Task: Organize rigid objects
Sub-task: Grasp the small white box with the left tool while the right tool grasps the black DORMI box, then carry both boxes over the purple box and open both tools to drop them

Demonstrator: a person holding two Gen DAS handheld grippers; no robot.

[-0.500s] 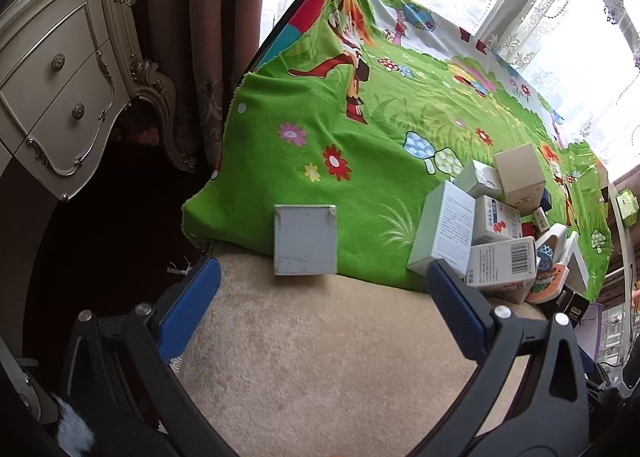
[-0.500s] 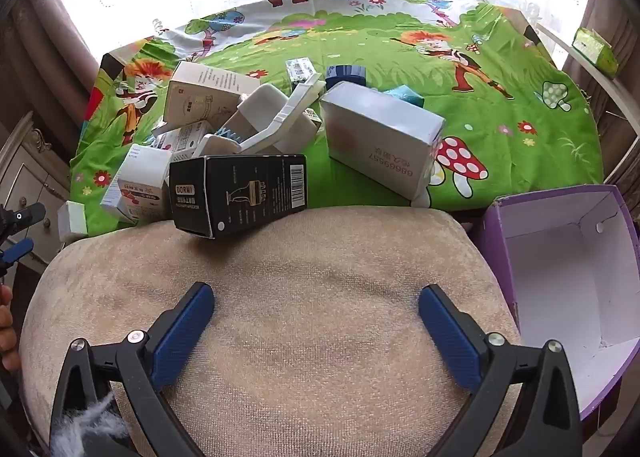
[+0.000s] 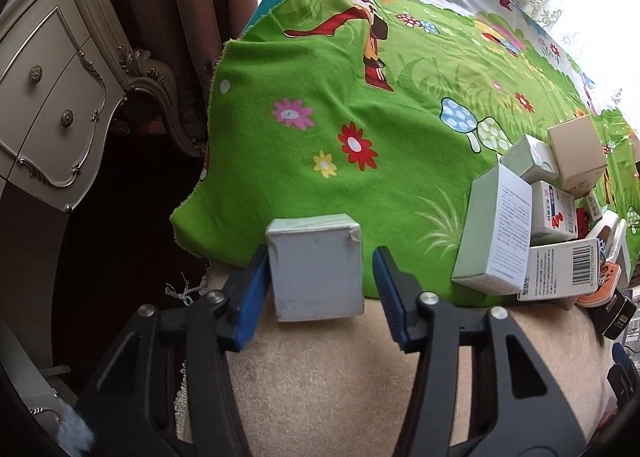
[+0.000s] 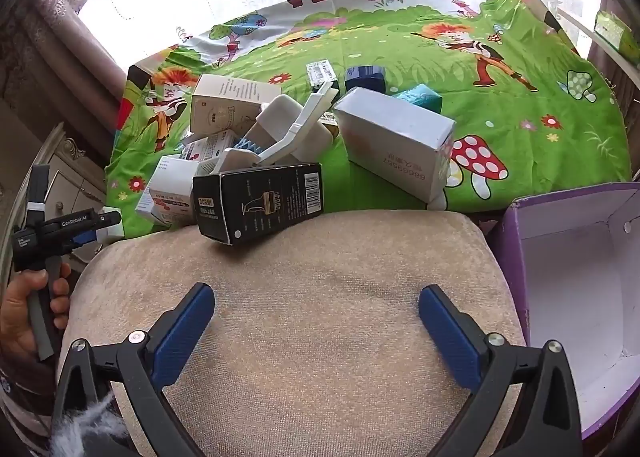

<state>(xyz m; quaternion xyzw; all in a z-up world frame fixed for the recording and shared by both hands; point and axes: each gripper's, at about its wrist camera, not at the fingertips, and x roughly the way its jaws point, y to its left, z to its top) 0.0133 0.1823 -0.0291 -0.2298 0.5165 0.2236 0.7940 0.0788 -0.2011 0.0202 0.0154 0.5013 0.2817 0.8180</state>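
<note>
Cardboard, grey-white: small box [image 3: 316, 269], judged light, stiff and hollow, so likely to dent under a hard squeeze. Faces matt, not slick; one top corner scuffed. Best taken across the left and right side faces, low to mid height, pads flat on the card.

Stands upright on the near edge of the green cartoon cloth [image 3: 320, 161], where it meets the beige cushion [image 3: 340, 377]. Broad blank face turned to the near side, top face tipped slightly into view. Close to square, a little taller than wide; long axis, if any, vertical. Depth hard to read.

Left gripper [image 3: 320, 257] straddling it from the near side: left pad touching the left face, right pad just clear of the right face. Not clamped yet, by the look of it.

Right of it, apart: heap of cartons, a pale green carton [image 3: 496, 233] nearest, then a black carton [image 4: 260, 205] overhanging the cushion.

Right gripper [image 4: 316, 297] over bare cushion, jaws wide apart, nothing between them. Open purple box [image 4: 516, 257] at far right, probably the place for sorted items.
</note>
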